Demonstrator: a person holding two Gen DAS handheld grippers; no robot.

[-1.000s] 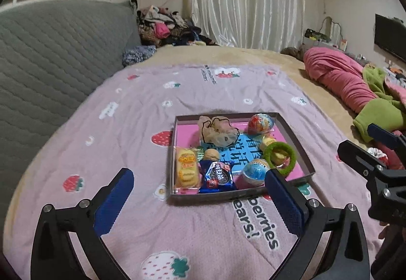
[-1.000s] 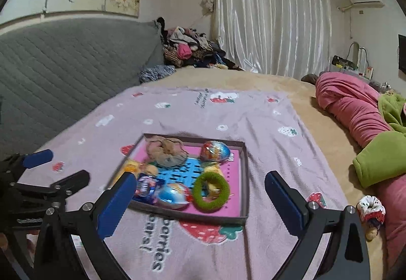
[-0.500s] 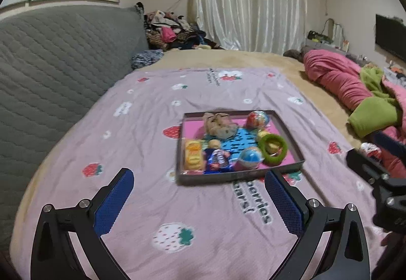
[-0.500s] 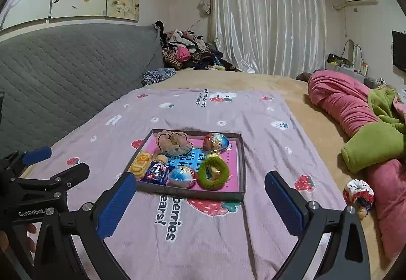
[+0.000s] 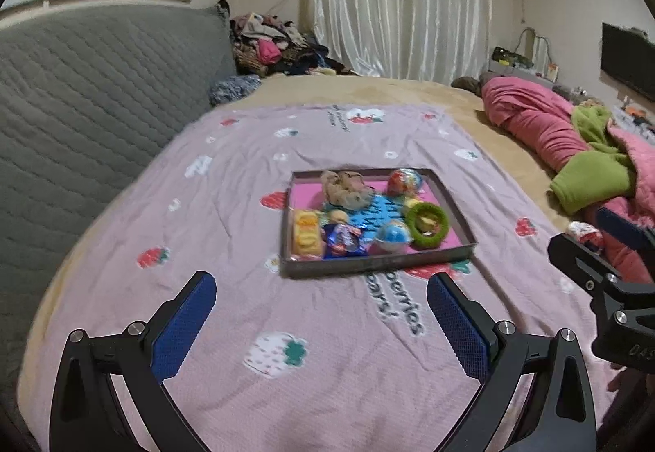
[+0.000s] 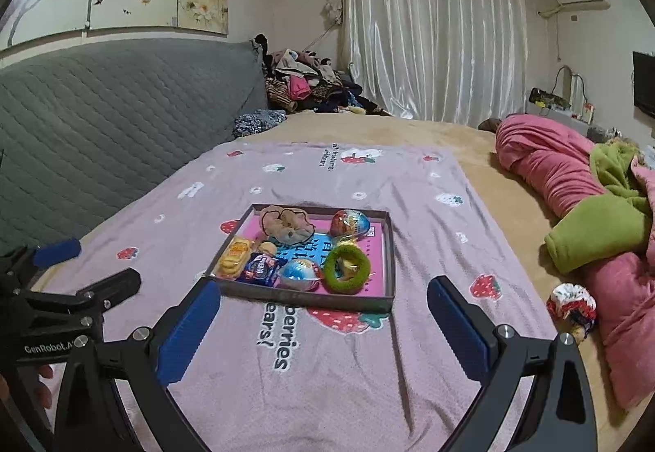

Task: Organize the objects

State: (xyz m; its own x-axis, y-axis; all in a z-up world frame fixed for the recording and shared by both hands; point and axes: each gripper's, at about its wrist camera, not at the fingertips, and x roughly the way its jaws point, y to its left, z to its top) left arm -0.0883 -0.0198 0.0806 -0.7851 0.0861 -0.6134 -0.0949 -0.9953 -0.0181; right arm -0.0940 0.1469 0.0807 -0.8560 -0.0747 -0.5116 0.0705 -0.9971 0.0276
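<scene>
Both hand-held grippers (image 5: 321, 323) (image 6: 323, 323) wide apart, empty, w/ tray (image 6: 348, 299) ahead.

Tray (image 6: 387, 247) sits mid-blanket (image 6: 430, 198) on the bed (image 6: 470, 141). In the tray: scrunchie (image 6: 286, 224) at back left, ring (image 6: 347, 268) front right, snack packet (image 6: 262, 267) front left. Headboard (image 6: 102, 116) left, bedding (image 6: 552, 165) right.

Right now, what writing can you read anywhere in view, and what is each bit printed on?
"GenRobot.A": left gripper body; the end is cut off.
"DAS": right gripper body, cut off.
"berries" over "ears!": pink blanket, start hidden behind the tray.
Blanket's far-edge small print, blue snack packet, tray's blue printed floor, wall painting calligraphy: too small or blurred.
</scene>
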